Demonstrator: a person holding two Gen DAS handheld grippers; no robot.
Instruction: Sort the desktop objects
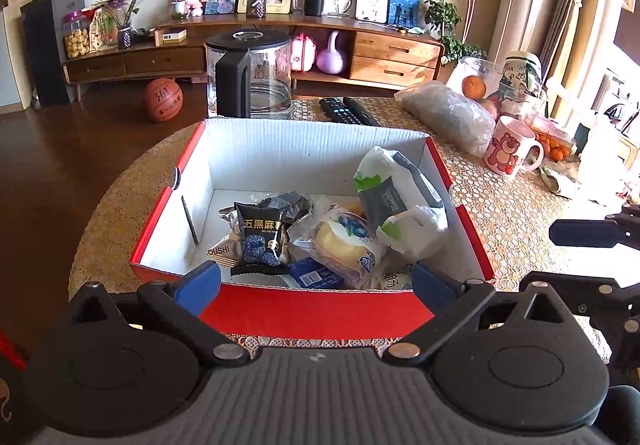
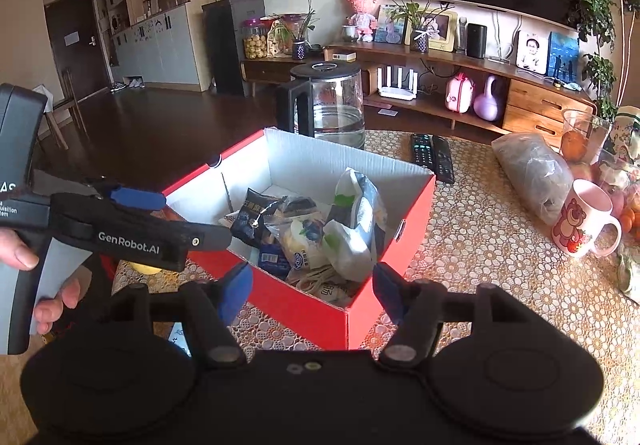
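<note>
A red cardboard box (image 1: 312,311) with a white inside stands on the table, also in the right wrist view (image 2: 296,305). It holds several snack packets: a black packet (image 1: 260,241), a yellow cake packet (image 1: 344,245) and white-green packets (image 1: 396,189). My left gripper (image 1: 316,279) is open and empty, just above the box's near wall. My right gripper (image 2: 312,285) is open and empty, near the box's front corner. The left gripper also shows in the right wrist view (image 2: 138,211) at the box's left side.
A glass kettle (image 1: 250,75) stands behind the box. Two remotes (image 1: 348,111), a grey plastic bag (image 1: 448,113), a pink bear mug (image 1: 510,145) and fruit containers (image 1: 478,81) lie on the right of the lace-covered table (image 1: 512,213). A yellow object (image 2: 146,268) lies left of the box.
</note>
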